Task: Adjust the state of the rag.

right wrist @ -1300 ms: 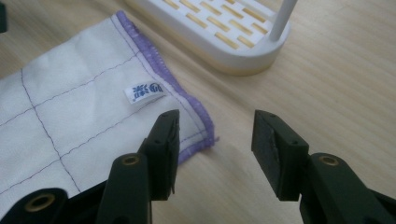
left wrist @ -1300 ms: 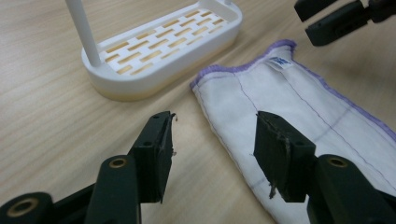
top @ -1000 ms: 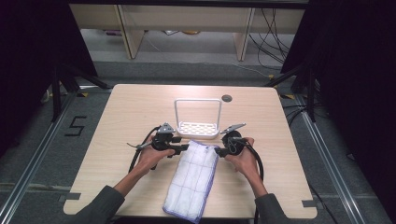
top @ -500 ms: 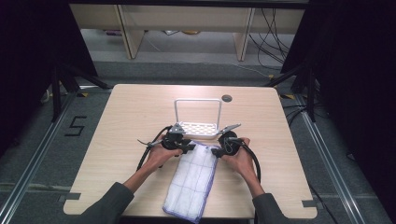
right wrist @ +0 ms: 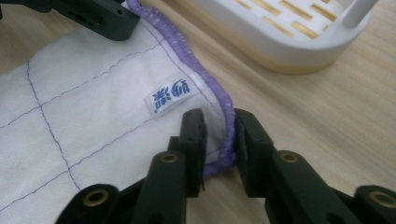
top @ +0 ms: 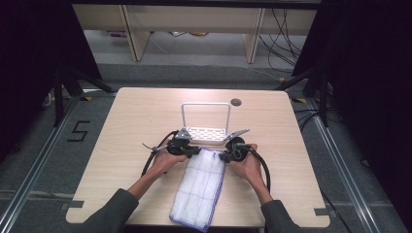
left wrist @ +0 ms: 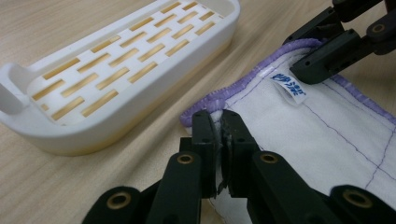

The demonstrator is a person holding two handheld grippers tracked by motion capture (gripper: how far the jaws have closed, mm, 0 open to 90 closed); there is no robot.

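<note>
A white cloth (top: 199, 187) with a purple hem lies lengthwise on the table, its far edge toward a white slotted tray. My left gripper (top: 197, 151) is shut on the cloth's far left corner (left wrist: 327, 121), and the jaws (left wrist: 218, 119) pinch the fabric tight. My right gripper (top: 224, 156) is at the far right corner. Its jaws (right wrist: 219, 119) have just been closing and now hold the purple-hemmed corner of the cloth (right wrist: 93, 107) bunched between them. A small blue-printed label sits on the cloth near that corner.
The white slotted tray (top: 206, 133) with a tall wire handle stands just beyond the cloth's far edge, close to both grippers (left wrist: 116, 70) (right wrist: 289, 32). The wooden table (top: 126, 126) has a round cable hole (top: 236, 102) at the back. The cloth's near end overhangs the table's front edge.
Both pairs of jaws have closed onto the cloth's far corners. The hands have barely shifted, and the cloth lies where it did.
</note>
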